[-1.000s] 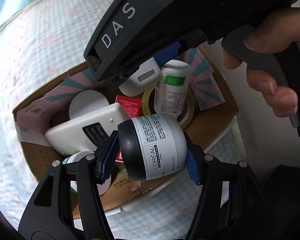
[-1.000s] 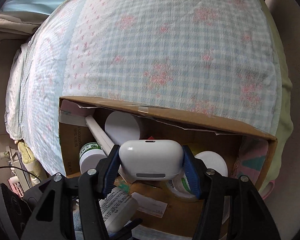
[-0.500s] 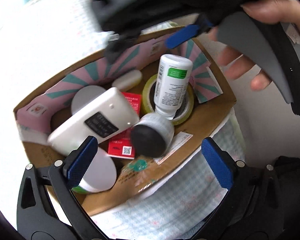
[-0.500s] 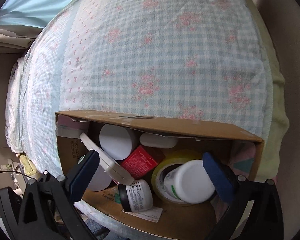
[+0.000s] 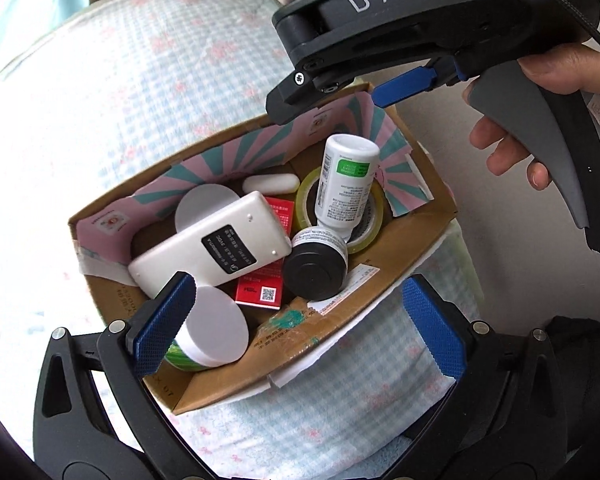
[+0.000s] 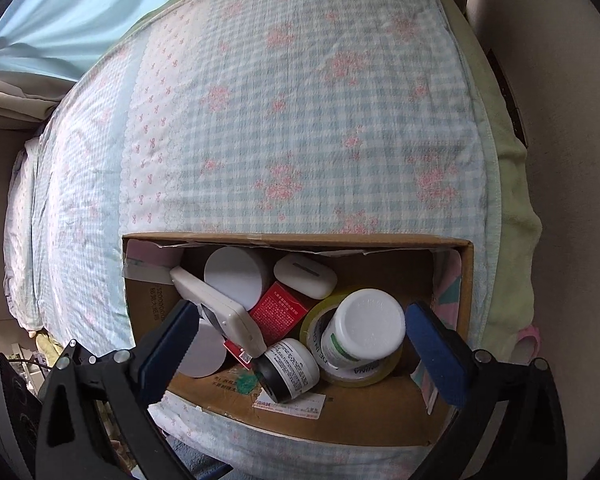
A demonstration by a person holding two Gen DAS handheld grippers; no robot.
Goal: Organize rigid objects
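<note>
Black-lidded jar and white case released into cardboard box, both hand-held grippers spread wide, empty.

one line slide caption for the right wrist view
Open right tongs above a cardboard box on a bed, holding a white case, black-lidded jar, bottle and tape.

Cardboard box: matt brown, edges torn, printed paper lining. Bottle, jar and remote: smooth plastic, slightly glossy. Bedcover: soft woven cloth, crinkled; tape roll glossy.
</note>
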